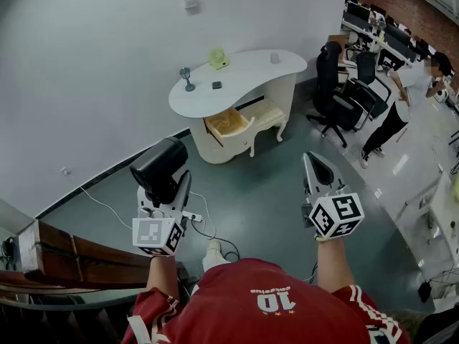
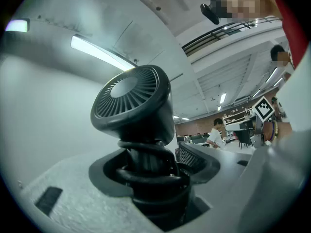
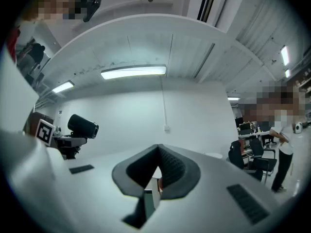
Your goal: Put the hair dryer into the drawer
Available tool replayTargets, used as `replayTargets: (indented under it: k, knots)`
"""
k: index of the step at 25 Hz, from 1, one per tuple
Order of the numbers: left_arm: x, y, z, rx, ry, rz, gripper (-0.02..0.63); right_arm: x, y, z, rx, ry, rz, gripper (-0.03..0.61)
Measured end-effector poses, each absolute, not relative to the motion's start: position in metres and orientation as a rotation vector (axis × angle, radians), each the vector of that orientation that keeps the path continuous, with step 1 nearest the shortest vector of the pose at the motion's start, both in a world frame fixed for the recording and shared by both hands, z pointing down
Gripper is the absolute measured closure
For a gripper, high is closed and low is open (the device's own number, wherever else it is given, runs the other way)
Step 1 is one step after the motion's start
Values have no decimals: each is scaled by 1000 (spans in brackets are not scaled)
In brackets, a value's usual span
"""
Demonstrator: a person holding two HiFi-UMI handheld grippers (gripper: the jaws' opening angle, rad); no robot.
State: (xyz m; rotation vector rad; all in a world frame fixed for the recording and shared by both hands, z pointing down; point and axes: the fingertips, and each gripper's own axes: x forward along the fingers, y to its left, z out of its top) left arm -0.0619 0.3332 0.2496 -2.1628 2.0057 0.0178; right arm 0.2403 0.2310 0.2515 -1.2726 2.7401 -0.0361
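my left gripper (image 1: 171, 188) is clamped wide on the hair dryer (image 1: 159, 167) by its cord-wrapped handle, near left. it looks rigid, smooth and top-heavy, so i'd grip the handle firmly. the right gripper (image 1: 318, 170) is closed and empty. the open drawer (image 1: 228, 124) is far ahead.

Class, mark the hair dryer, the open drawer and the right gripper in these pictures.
hair dryer (image 1: 159, 165): head view, on its black barrel.
drawer (image 1: 228, 123): head view, on its bare wooden inside.
right gripper (image 1: 309, 159): head view, at its jaws' tips.
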Motion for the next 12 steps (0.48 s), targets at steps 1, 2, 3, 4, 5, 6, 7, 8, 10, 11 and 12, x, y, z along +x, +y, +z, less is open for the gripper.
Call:
replayTargets:
  k: [1, 2, 3, 4, 5, 6, 7, 8, 10, 11, 12]
  knots:
    - [-61, 334, 248, -2163, 2004, 19, 305, 241, 232, 250, -1271, 2742, -32, 575]
    - [-59, 334, 246, -2164, 2003, 21, 305, 241, 233, 249, -1270, 2744, -27, 575]
    - [-58, 335, 245, -2164, 2001, 22, 305, 241, 233, 248, -1268, 2748, -22, 575]
    - [-57, 335, 244, -2165, 1999, 23, 305, 241, 234, 248, -1265, 2752, -17, 575]
    - [-57, 336, 243, -2168, 1997, 27, 305, 240, 235, 248, -1263, 2756, -13, 575]
    - [-56, 336, 243, -2171, 1996, 34, 305, 240, 236, 248, -1263, 2759, -7, 575]
    - [-55, 337, 243, -2175, 1997, 42, 305, 240, 236, 248, -1264, 2763, -2, 575]
    - [-53, 338, 244, -2177, 1999, 51, 305, 240, 238, 248, -1265, 2766, 4, 575]
    - [-49, 343, 247, -2178, 2005, 60, 305, 244, 242, 250, -1271, 2768, 15, 575]
    - [-46, 346, 248, -2178, 2006, 62, 305, 247, 244, 252, -1275, 2768, 20, 575]
    - [-44, 349, 249, -2179, 2007, 62, 305, 249, 247, 252, -1276, 2768, 21, 575]
